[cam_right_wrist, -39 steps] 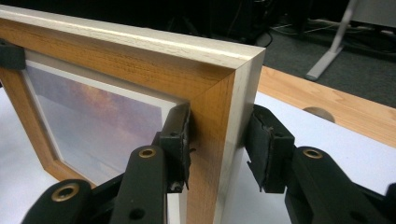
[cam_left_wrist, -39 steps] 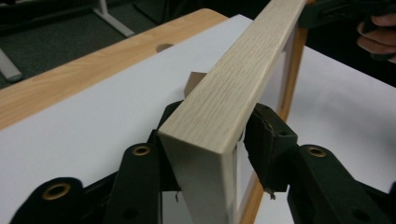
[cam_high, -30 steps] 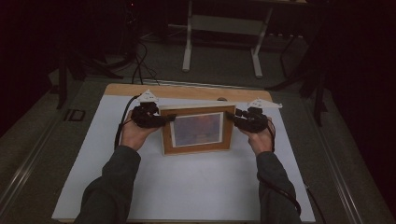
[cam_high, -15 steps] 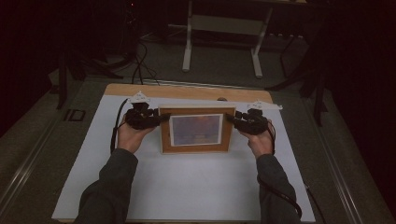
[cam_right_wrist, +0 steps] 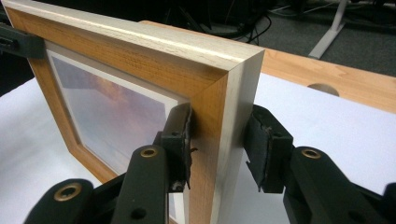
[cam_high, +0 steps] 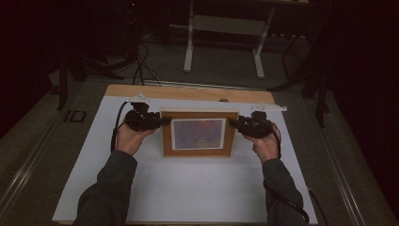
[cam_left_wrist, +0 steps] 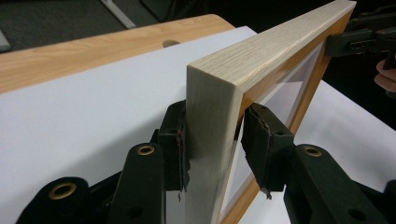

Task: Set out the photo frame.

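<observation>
Fingers of my left gripper [cam_left_wrist: 211,154] have just been closing and now sit around the left side rail of the light oak picture frame with the sunset print [cam_high: 198,133]: one pad touching, the other a hair off. My right gripper [cam_right_wrist: 219,144] brackets the right rail, front pad touching, back pad clear with a visible gap. Frame stands tilted up on the white sheet over the wooden table [cam_high: 188,92], between both hands. Step: securing a two-sided grip. Next: finish clamping both sides evenly before lifting.
</observation>
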Demonstrator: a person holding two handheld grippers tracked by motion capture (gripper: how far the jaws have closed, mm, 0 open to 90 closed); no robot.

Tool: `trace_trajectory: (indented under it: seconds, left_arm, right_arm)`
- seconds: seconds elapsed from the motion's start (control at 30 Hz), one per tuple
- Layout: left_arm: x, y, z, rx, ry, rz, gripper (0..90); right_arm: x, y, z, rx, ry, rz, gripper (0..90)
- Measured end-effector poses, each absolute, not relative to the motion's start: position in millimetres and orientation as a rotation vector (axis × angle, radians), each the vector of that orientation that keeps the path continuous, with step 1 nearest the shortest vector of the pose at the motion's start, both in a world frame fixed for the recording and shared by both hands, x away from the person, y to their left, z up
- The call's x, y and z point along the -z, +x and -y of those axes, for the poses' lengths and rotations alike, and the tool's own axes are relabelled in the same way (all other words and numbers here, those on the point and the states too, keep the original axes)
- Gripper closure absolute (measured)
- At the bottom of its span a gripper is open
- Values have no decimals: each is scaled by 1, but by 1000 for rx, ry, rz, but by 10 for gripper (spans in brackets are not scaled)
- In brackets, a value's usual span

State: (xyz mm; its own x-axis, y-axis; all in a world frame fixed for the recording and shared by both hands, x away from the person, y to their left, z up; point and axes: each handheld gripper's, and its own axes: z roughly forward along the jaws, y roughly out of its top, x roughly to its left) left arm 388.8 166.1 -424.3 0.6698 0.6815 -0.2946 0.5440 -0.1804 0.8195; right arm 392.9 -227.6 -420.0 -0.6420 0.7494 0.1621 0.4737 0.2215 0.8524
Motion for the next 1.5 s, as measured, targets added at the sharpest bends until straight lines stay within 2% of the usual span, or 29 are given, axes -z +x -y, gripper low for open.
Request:
trace_trajectory:
  seconds: [0.47, 1.07, 1.23, 1.5]
  left_arm:
    - [424, 385, -168, -50, 1862, -981, 639]
    - [426, 380, -171, -41, 1842, -998, 625]
    - [426, 379, -168, -73, 1872, -1005, 571]
    - [429, 377, -169, -92, 1874, -1000, 480]
  right_arm:
    - [417, 383, 231, -1359, 1177, -2256, 624]
    - [416, 381, 229, -1346, 1161, -2290, 619]
    - [416, 380, 228, -1333, 1146, -2289, 610]
    - [419, 379, 230, -1327, 1136, -2288, 538]
